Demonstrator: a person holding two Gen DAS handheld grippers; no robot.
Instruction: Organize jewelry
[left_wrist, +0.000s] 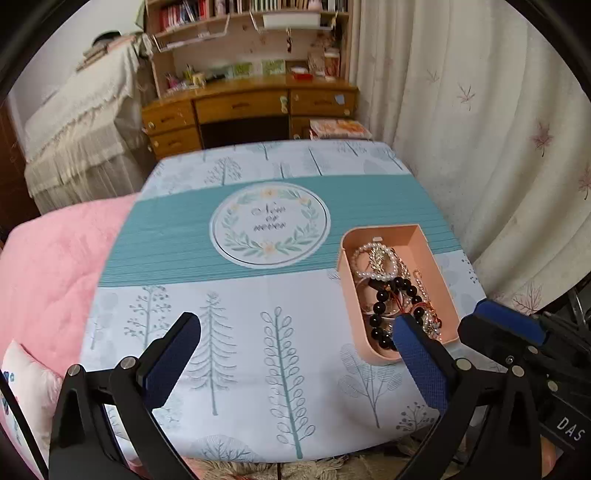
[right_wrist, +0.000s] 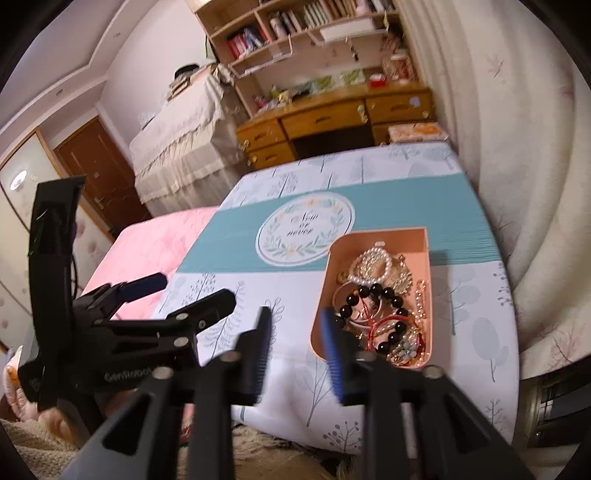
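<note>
A pink tray (left_wrist: 424, 236) sits on the right of the printed table (left_wrist: 258, 350). It holds a pearl bracelet (left_wrist: 373, 275), a black bead bracelet (left_wrist: 384, 310) and several gold pieces, tangled together. My left gripper (left_wrist: 299, 328) is open and empty over the table's front, left of the tray. My right gripper (right_wrist: 295, 325) is open and empty, just left of the tray's near end (right_wrist: 317, 325). The pearl bracelet (right_wrist: 371, 264) and black beads (right_wrist: 373, 291) show in the right wrist view. The left gripper (right_wrist: 177, 288) also appears there at the left.
A pink blanket (left_wrist: 48, 266) lies left of the table. A curtain (left_wrist: 498, 129) hangs close on the right. A wooden desk (left_wrist: 251, 107) with shelves stands behind the table. A fringed rug (right_wrist: 266, 450) lies below the front edge.
</note>
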